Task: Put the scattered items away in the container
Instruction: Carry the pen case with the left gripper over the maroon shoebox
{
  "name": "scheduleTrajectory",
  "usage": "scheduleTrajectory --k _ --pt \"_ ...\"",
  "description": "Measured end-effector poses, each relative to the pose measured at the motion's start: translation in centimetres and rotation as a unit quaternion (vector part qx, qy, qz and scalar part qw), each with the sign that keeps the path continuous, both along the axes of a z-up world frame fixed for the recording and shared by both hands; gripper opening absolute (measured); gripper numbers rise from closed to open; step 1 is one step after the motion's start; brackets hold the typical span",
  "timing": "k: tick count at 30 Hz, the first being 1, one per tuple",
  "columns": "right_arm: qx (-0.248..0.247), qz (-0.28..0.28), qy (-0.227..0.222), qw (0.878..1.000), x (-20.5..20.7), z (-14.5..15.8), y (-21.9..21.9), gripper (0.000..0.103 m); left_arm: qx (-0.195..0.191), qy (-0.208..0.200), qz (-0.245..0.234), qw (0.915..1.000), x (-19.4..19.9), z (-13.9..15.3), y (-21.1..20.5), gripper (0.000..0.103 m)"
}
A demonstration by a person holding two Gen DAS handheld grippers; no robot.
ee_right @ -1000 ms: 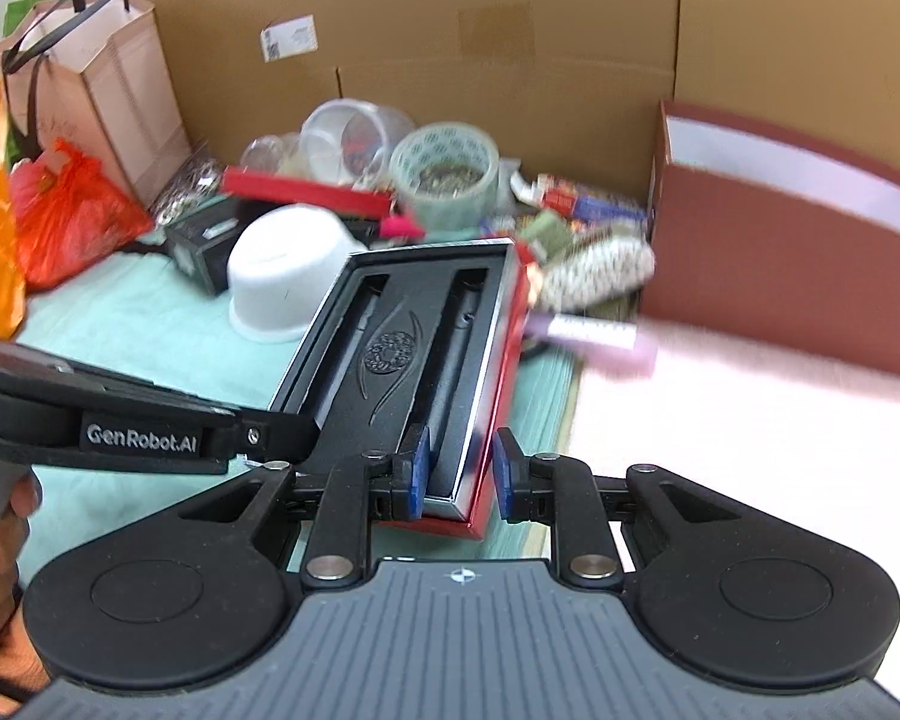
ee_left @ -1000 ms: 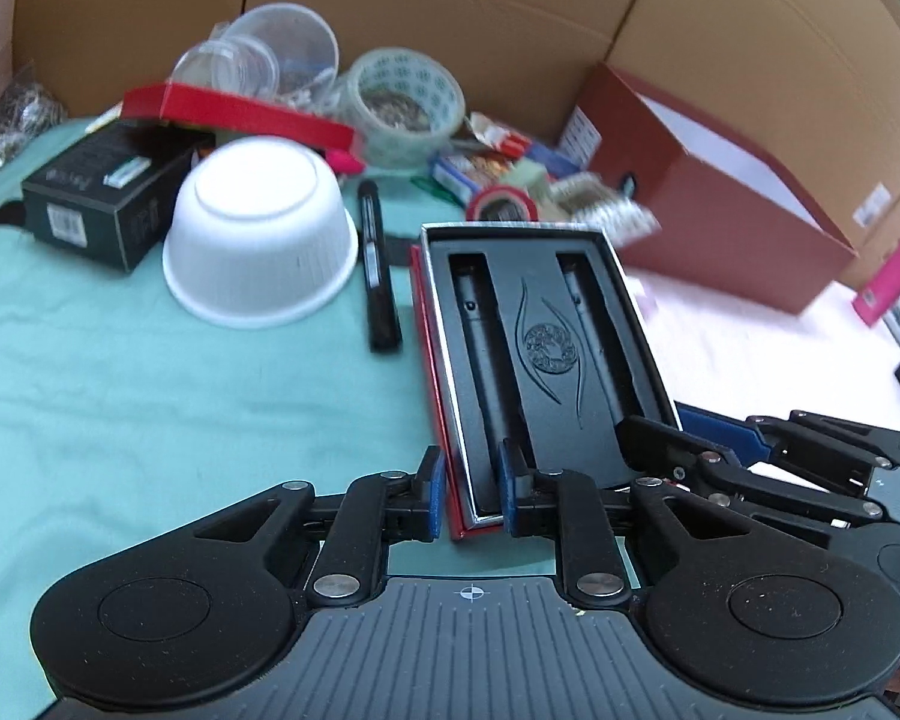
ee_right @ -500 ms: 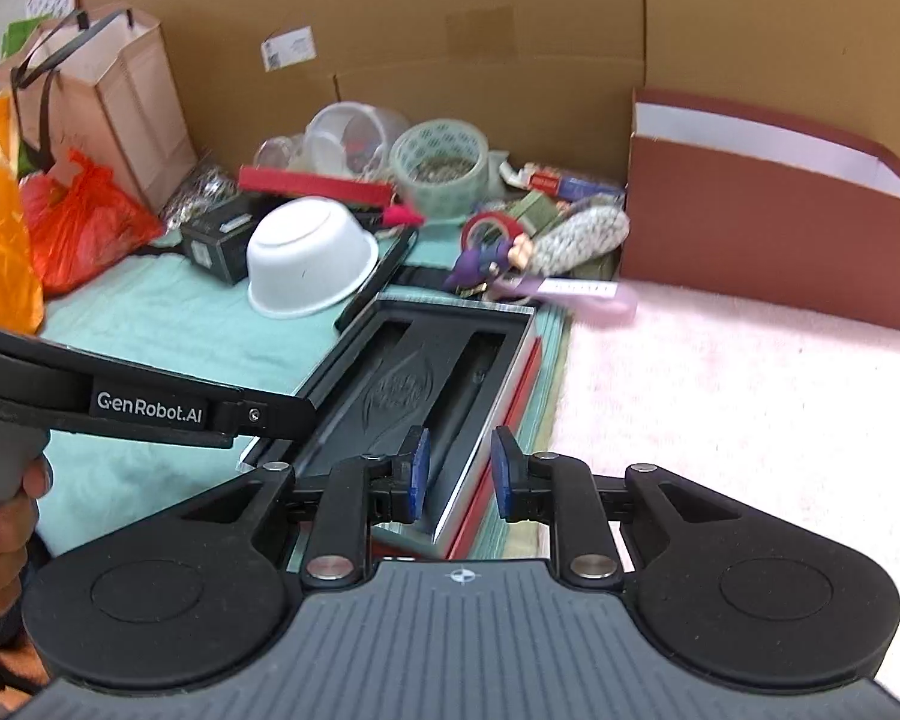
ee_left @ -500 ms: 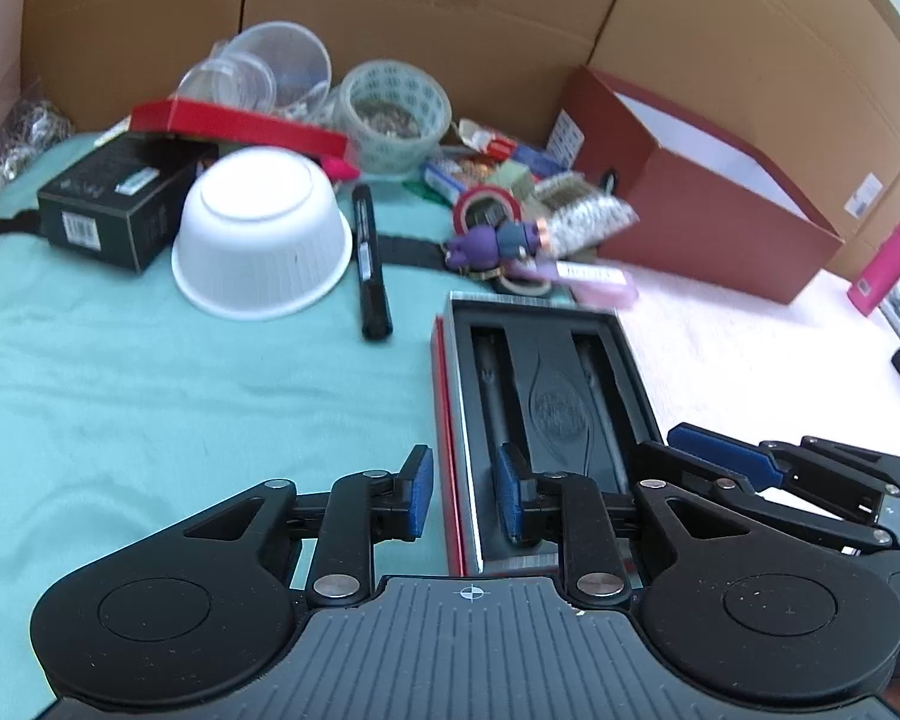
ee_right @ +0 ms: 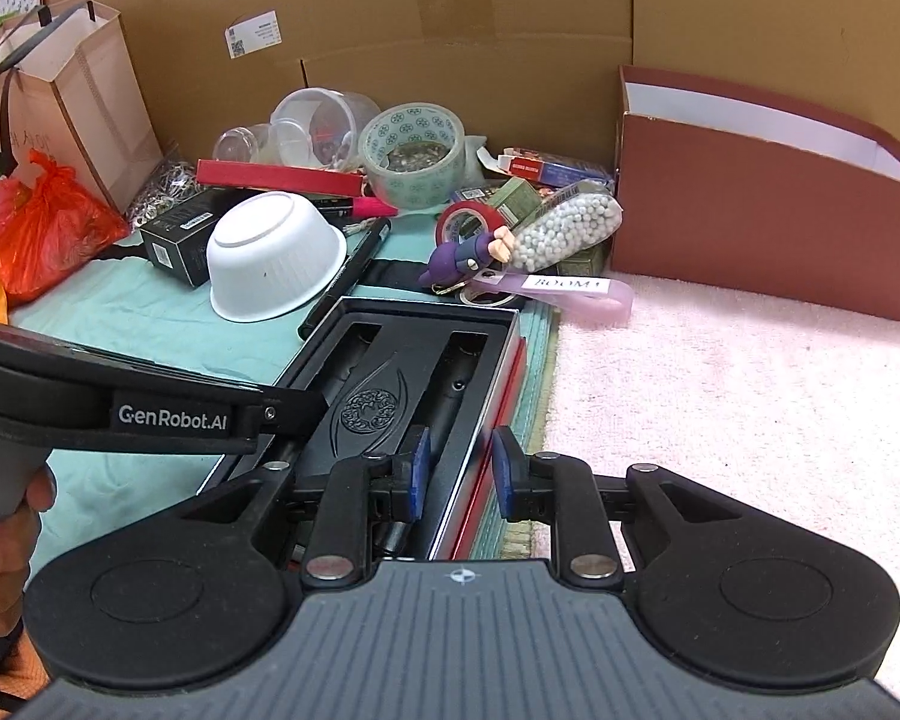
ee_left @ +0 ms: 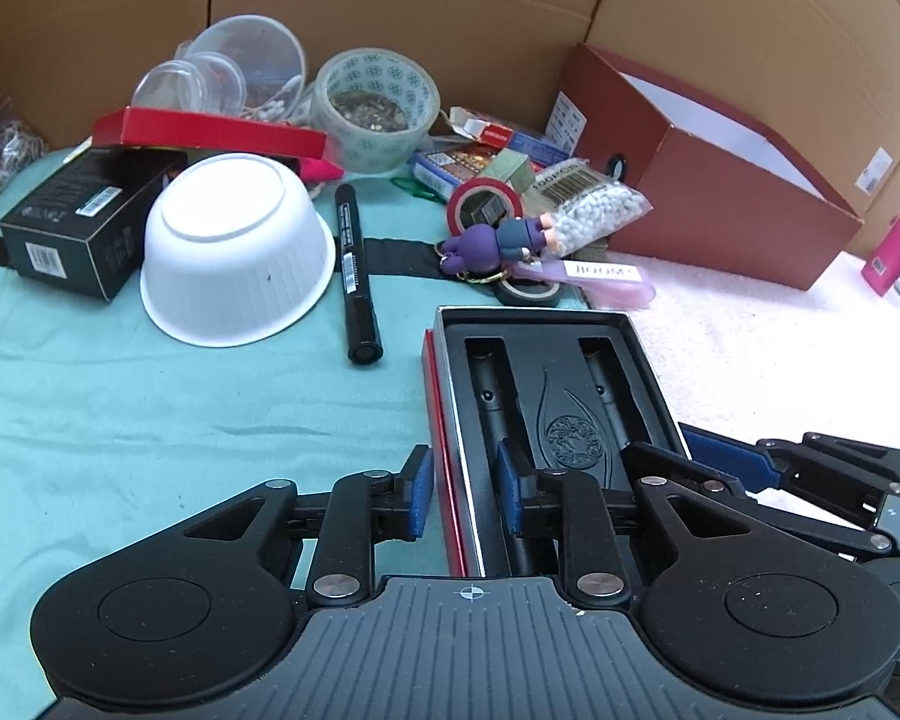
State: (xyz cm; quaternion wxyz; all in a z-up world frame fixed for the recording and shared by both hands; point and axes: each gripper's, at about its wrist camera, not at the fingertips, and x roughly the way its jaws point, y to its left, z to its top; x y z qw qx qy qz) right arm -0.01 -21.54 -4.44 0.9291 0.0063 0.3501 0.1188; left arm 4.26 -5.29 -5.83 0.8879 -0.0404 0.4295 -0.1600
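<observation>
A black pen case with a red base (ee_left: 546,384) lies flat on the teal cloth, also in the right wrist view (ee_right: 414,378). My left gripper (ee_left: 465,495) straddles its left wall, jaws slightly apart with a gap on the outer side. My right gripper (ee_right: 456,474) straddles its right wall the same way. The dark red open box (ee_left: 714,180) stands at the back right, also in the right wrist view (ee_right: 768,204). Scattered items lie behind the case: a black marker (ee_left: 354,282), a purple figure keychain (ee_left: 492,243), a bead bag (ee_left: 594,210).
An upturned white bowl (ee_left: 234,252), a black carton (ee_left: 72,216), a tape roll (ee_left: 378,108), clear cups (ee_left: 240,66) and a red lid (ee_left: 210,132) sit at the back left. Cardboard walls (ee_left: 390,6) ring the area. A pink towel (ee_right: 738,408) covers the right side.
The pen case came down from a raised tilt and now rests flat on the cloth. Both grippers widened slightly around its walls and drew back.
</observation>
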Motion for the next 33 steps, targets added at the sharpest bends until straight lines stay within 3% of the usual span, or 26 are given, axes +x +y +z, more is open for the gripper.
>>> scheduleTrajectory --k 3,4,6,9,12,22,33 --pt "0.004 -0.004 0.003 1.0 0.0 0.0 -0.2 0.026 0.004 0.0 -0.001 1.0 0.0 0.0 0.0 0.024" --pt "0.006 -0.006 0.004 1.0 0.1 0.0 -0.2 0.026 0.006 -0.002 -0.001 1.0 0.0 0.0 -0.2 0.033" --pt "0.004 -0.008 0.003 1.0 0.2 -0.1 -0.1 0.027 0.016 -0.012 0.0 0.9998 -0.1 -0.1 -0.5 0.033" --pt "0.006 -0.011 0.0 1.0 0.2 -0.2 -0.1 0.027 0.028 -0.019 -0.002 0.9994 -0.2 0.0 -0.9 0.029" --pt "0.013 -0.013 -0.003 1.0 0.1 -0.3 -0.2 0.024 0.042 -0.023 0.002 0.9989 -0.5 0.1 -1.2 0.015" --pt "0.0 -0.018 -0.015 1.0 -1.3 0.4 -0.5 0.021 0.034 -0.019 0.01 0.9992 -1.9 1.0 -1.8 0.013" --pt "-0.001 -0.053 -0.093 0.994 -1.1 4.7 -3.8 0.021 0.028 -0.09 -0.013 0.9955 -0.9 6.6 -5.9 0.013"
